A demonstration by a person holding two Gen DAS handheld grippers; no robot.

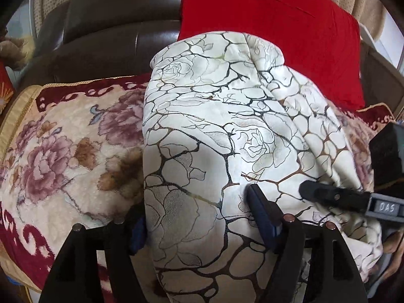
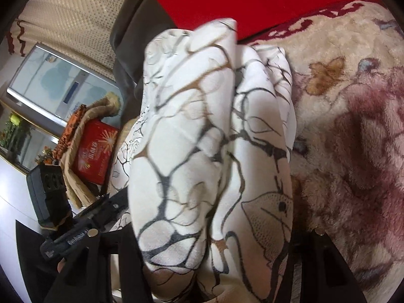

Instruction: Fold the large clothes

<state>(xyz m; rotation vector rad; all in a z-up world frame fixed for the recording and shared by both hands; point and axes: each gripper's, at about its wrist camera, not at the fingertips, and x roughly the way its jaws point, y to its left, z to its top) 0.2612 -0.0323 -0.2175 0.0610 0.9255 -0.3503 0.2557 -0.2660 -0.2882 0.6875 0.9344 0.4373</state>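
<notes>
A large white garment with a black and gold rose-line print (image 1: 214, 131) lies folded on a floral plush blanket (image 1: 63, 146) over a sofa seat. My left gripper (image 1: 194, 214) is wide open; its right finger (image 1: 262, 217) rests on the cloth and its left finger (image 1: 137, 232) sits at the cloth's left edge. The right gripper's finger (image 1: 333, 197) reaches in from the right onto the garment. In the right wrist view the garment (image 2: 207, 151) is bunched up between my right gripper (image 2: 214, 265), whose fingertips are hidden under the cloth.
A red cushion (image 1: 272, 25) leans on the dark leather sofa back (image 1: 113, 25) behind the garment. To the left in the right wrist view stand a red box (image 2: 94, 151), a glass-fronted cabinet (image 2: 58, 85) and the left gripper's body (image 2: 48, 194).
</notes>
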